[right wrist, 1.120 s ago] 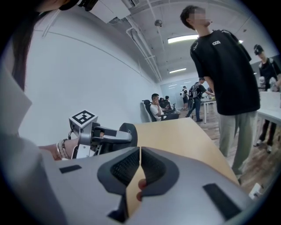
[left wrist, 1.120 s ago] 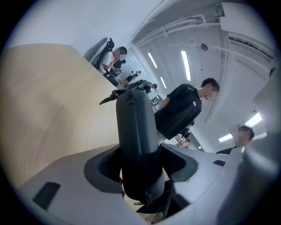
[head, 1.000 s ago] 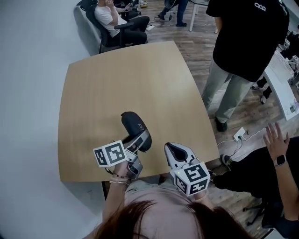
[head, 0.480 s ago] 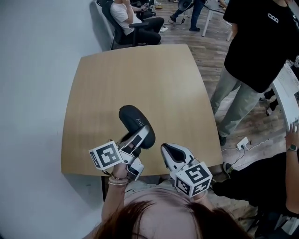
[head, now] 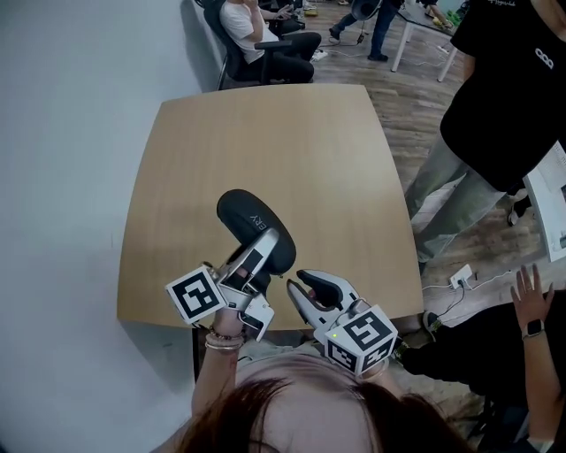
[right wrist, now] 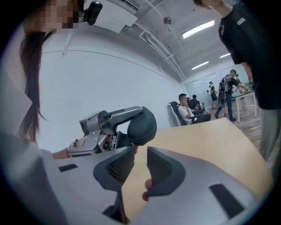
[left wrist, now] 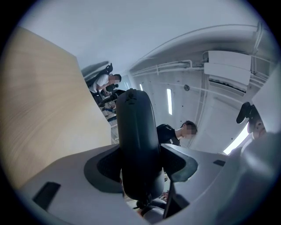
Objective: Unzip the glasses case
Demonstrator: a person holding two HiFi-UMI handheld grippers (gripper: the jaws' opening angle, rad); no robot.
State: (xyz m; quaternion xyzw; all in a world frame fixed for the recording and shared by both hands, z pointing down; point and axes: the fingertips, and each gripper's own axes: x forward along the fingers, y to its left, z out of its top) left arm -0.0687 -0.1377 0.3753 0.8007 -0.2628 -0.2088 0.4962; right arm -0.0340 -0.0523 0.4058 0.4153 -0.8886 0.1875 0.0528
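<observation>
The glasses case point(head: 246, 217) is a black oval shell. It sits over the near half of the counter point(head: 292, 150), closer to the near edge than to the far edge, and it appears raised off the surface. Its long axis runs diagonally: the gripped end points toward the near edge and the free end points toward the far-left corner. In the left gripper view the case extends straight out along the line of the jaws.

The left tongs point(head: 276, 243) are closed on the near end of the case, with one pad pressed against each long side. The right tongs point(head: 299, 283) hang over the near edge, just to the right of the case and not touching it. Their jaws stand a narrow gap apart and nothing lies between them. They point toward the gripped end of the case.

Surroundings:
- A pale wall point(head: 71, 177) borders the left edge of the counter.
- A seated person point(head: 256, 26) occupies a chair point(head: 232, 62) beyond the far edge.
- A standing person point(head: 508, 97) in a black shirt is off the far-right corner.
- A white power strip point(head: 458, 278) lies on the floor to the right of the counter.
- A second person's hand point(head: 529, 296) with a wristwatch is near the strip.
</observation>
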